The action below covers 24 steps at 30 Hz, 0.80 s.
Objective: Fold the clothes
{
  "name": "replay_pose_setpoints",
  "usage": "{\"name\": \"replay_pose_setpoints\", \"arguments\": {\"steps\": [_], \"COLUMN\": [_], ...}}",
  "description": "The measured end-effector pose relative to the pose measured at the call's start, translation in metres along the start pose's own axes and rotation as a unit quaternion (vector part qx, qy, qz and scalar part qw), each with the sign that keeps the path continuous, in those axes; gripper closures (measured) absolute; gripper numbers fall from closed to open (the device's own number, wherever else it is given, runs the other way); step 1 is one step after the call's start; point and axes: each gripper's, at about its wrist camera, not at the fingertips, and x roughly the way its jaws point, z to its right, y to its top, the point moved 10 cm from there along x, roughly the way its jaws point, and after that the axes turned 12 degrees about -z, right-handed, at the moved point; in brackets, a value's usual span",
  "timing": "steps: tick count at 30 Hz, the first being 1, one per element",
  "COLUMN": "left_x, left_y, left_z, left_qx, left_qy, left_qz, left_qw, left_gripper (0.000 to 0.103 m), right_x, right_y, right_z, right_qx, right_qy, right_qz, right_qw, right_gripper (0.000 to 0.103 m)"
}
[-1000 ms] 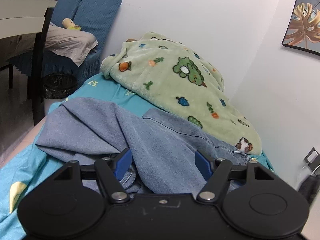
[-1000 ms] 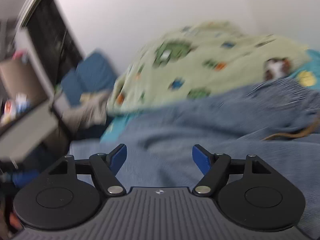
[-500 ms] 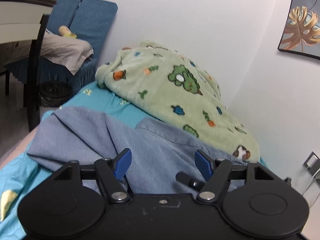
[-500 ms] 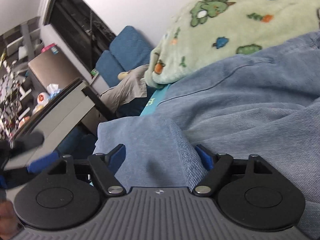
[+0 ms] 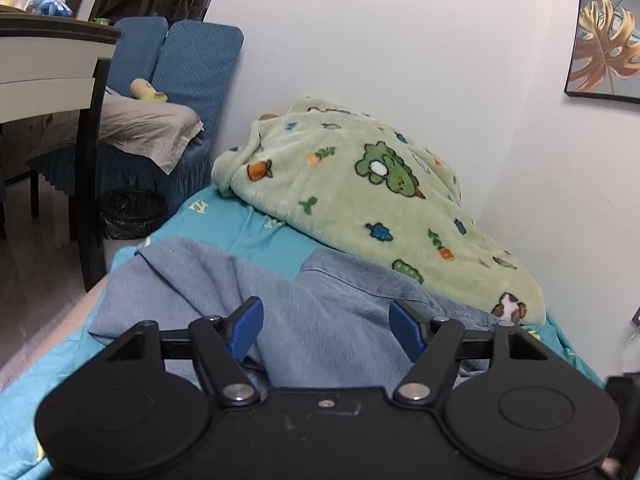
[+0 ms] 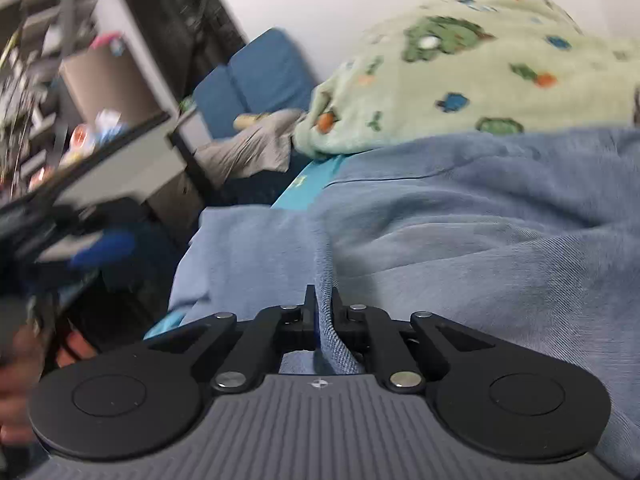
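1. Left gripper [image 5: 326, 330] hovered low over the shirt [image 5: 320, 320], blue pads spread wide and holding nothing; likely poised to take a second hold.
2. The shirt lay rumpled across the teal sheet [image 5: 248, 232], its left corner close to the bed edge, with floor beyond.
3. Right gripper [image 6: 323, 312] was clamped tight on a raised ridge of the shirt's denim, apparently to lift or drag that fold.
4. The blanket [image 5: 380, 200] crowded the far right side against the wall, so free room was mostly near and left.
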Motion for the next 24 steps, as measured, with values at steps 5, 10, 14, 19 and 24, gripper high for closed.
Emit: {"name": "replay_pose_setpoints", "arguments": {"steps": [5, 10, 14, 19, 24], "left_x": [-0.007, -0.009, -0.007, 0.003, 0.025], "left_y": [0.004, 0.007, 0.003, -0.001, -0.006], "left_z": [-0.007, -0.013, -0.020, -0.021, -0.020], "left_qx": [-0.010, -0.012, -0.018, -0.012, 0.019], "left_qy": [-0.001, -0.001, 0.002, 0.013, 0.054], "left_qz": [0.005, -0.002, -0.018, -0.031, -0.039], "left_qw": [0.9999, 0.9999, 0.9997, 0.9994, 0.9976], "left_gripper": [0.037, 0.037, 0.037, 0.037, 0.037], "right_x": [-0.006, 0.000, 0.004, 0.002, -0.016], "right_y": [-0.038, -0.061, -0.076, -0.086, -0.074], "right_z": [-0.042, -0.044, -0.041, -0.038, -0.036], "right_qx": [-0.091, -0.075, -0.046, -0.007, 0.040], "right_qy": [-0.049, -0.068, -0.078, -0.085, -0.074], "right_qz": [-0.059, -0.105, -0.137, -0.156, -0.110], "right_qw": [0.993, 0.989, 0.986, 0.984, 0.990], "right_gripper": [0.099, 0.098, 0.096, 0.085, 0.077]}}
